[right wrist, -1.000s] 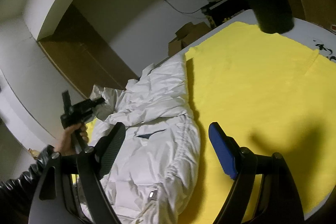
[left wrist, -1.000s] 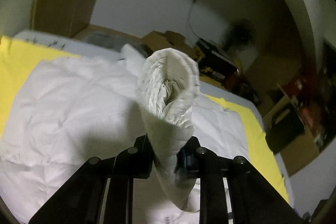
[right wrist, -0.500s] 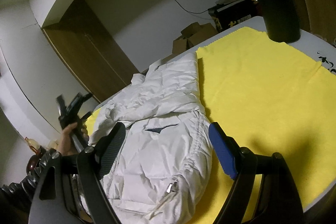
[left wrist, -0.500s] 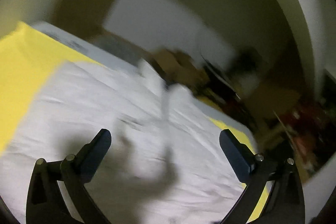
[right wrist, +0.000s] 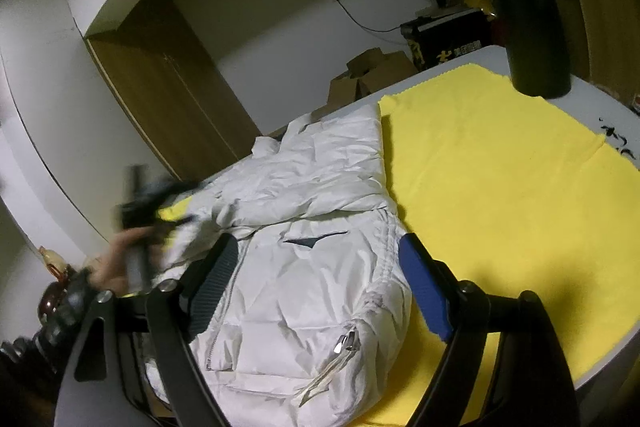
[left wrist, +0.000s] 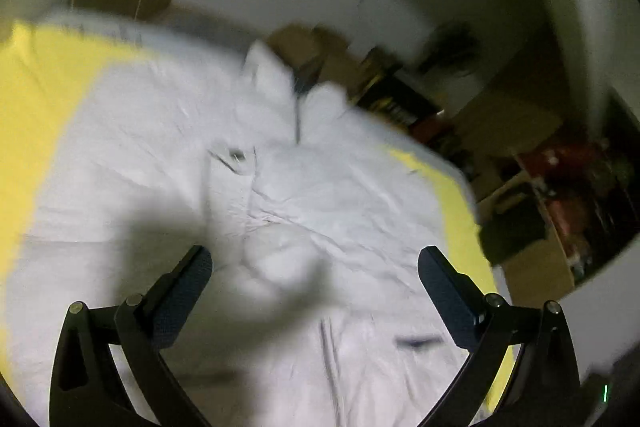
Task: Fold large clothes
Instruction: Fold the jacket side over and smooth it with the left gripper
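Currently my left gripper (left wrist: 315, 277) hangs over the white puffer jacket (left wrist: 248, 163) with its fingers (left wrist: 188, 287) spread wide and nothing between them; that view is motion-blurred. My right gripper (right wrist: 318, 285) is likewise released, fingers (right wrist: 424, 291) apart above the jacket's hem. Jacket lies spread on the yellow cloth (right wrist: 500, 179) covering the table (right wrist: 592, 95), near its left side.

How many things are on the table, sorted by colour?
White: 1, the puffy jacket
Yellow: 1, the cloth spread under it
Black: 1, the tall bin at the far corner
Total: 3
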`<action>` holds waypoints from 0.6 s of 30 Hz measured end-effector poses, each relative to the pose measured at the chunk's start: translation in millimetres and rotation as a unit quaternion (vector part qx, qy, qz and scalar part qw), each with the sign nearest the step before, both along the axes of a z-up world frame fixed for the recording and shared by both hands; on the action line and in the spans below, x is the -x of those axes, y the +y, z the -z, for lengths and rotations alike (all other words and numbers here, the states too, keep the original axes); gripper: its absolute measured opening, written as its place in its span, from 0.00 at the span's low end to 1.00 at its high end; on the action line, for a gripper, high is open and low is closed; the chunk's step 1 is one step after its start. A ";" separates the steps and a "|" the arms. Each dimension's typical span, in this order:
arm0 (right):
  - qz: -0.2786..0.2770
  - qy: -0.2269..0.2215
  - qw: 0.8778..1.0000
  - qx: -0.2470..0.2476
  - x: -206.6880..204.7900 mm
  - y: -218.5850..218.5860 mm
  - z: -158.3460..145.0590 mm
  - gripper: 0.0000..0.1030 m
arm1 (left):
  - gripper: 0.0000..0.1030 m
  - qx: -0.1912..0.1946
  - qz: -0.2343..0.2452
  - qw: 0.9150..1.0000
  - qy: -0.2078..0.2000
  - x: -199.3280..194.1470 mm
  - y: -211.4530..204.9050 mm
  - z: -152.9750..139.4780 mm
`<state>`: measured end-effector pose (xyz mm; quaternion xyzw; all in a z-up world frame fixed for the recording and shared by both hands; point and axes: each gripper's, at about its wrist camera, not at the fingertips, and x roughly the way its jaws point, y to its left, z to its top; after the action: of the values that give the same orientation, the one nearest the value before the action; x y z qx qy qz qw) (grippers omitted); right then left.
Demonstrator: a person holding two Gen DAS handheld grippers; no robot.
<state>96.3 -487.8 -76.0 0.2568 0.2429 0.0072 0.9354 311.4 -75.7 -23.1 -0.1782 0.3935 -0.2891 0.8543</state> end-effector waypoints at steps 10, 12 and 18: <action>-0.046 0.088 0.992 -0.079 -25.9 -17.2 46.9 0.85 | 1.00 0.047 -0.063 0.996 0.049 167.9 208.3 29.9; -0.048 0.102 0.991 -0.069 -27.7 -12.1 50.6 0.85 | 1.00 0.074 -0.111 0.987 0.084 181.4 242.9 50.2; -0.054 0.115 0.991 -0.038 -23.1 2.4 45.1 0.85 | 1.00 0.120 -0.107 0.972 0.173 174.7 248.7 98.6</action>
<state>119.4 -485.4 -121.1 0.2777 0.3616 0.0372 0.8892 136.7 173.1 -121.7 -0.3676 0.4763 -0.2057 0.7718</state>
